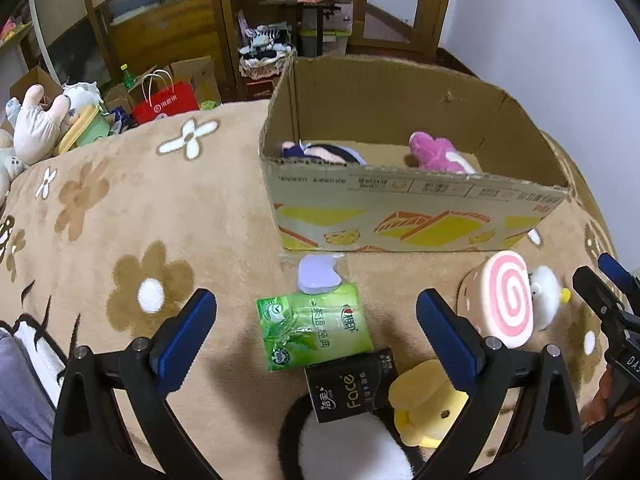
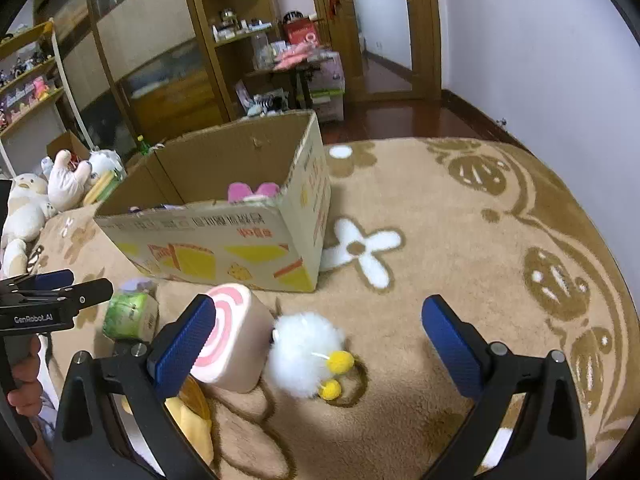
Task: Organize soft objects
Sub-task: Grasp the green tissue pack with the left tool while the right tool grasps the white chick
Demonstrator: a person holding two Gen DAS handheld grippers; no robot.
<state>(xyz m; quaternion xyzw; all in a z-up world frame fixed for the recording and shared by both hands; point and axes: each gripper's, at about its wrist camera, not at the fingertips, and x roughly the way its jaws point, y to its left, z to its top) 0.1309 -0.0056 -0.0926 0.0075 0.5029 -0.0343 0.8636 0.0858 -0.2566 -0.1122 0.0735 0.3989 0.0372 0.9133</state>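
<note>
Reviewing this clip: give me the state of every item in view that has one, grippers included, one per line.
Left gripper: open, empty, over the green tissue pack.
Right gripper: open, empty, over the white fluffy chick.
Cardboard box: open-topped, upright on the blanket.
Pink plush: inside the box.
Dark plush: inside the box.
Green tissue pack: lying flat, outside the box.
Swirl-roll plush: on its side, outside the box.
White fluffy chick: outside the box, against the roll.

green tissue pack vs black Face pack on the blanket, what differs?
The green tissue pack is bright green with leaf artwork; the black Face pack is black with gold lettering. The green one shows the larger face, the black one looks smaller. The green one lies nearer the cardboard box; the black one lies nearer the camera, overlapping the green pack's corner. Both lie flat on the flowered blanket, outside the box.
</note>
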